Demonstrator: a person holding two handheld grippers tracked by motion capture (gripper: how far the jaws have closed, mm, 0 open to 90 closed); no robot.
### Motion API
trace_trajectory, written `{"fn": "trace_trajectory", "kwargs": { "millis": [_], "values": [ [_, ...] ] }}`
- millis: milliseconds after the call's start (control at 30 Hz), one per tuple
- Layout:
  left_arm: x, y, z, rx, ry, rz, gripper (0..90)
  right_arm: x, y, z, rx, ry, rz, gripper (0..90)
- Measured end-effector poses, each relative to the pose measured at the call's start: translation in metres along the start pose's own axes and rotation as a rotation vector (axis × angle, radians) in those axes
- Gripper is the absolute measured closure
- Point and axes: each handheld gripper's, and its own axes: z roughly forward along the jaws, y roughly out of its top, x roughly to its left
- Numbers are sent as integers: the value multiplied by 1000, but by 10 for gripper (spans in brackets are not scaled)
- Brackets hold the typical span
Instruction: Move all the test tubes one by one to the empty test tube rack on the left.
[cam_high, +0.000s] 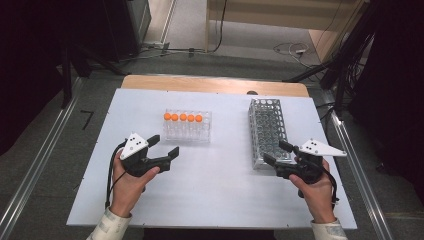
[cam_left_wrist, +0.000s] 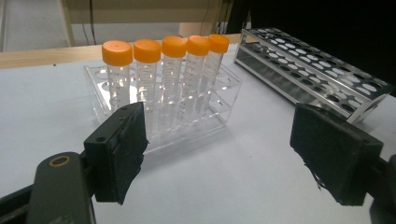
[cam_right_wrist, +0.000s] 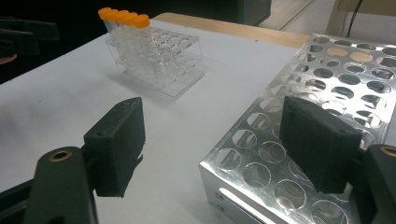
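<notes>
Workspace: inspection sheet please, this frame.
Surface: white board on a wooden table, bare in front.
Job's things: five orange-capped tubes upright along the back row of a clear rack; metal rack, no tubes seen.
Clutter: nothing seen.
Grippers: left gripper open, near the clear rack; right gripper open, at the metal rack's near end.
Cables: gripper cable at the left wrist; more on the floor.
Surroundings: floor rails, dark stands.

A broad bare strip of the desk (cam_high: 220, 175) lies open between the clear rack (cam_high: 188, 126) of five orange-capped tubes (cam_high: 183, 117) and the metal rack (cam_high: 268, 131); the metal rack's near corner sits just under the right tongs (cam_high: 274, 152), blocking that side.
</notes>
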Motion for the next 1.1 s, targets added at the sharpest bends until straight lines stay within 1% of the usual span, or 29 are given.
{"fn": "trace_trajectory", "kwargs": {
  "millis": [100, 433, 633, 1100],
  "values": [
    [1, -1, -1, 2, 3, 5, 195, -2, -1, -1, 0, -1, 6, 214],
    [5, -5, -5, -5, 16, -7, 194, -7, -3, -8, -4, -14, 6, 214],
    [9, -9, -8, -5, 31, -13, 194, -11, -7, -13, -4, -25, 19, 213],
    [15, -14, -14, -7, 48, -18, 192, -18, -14, -20, 1, -48, 32, 213]
  ]
}}
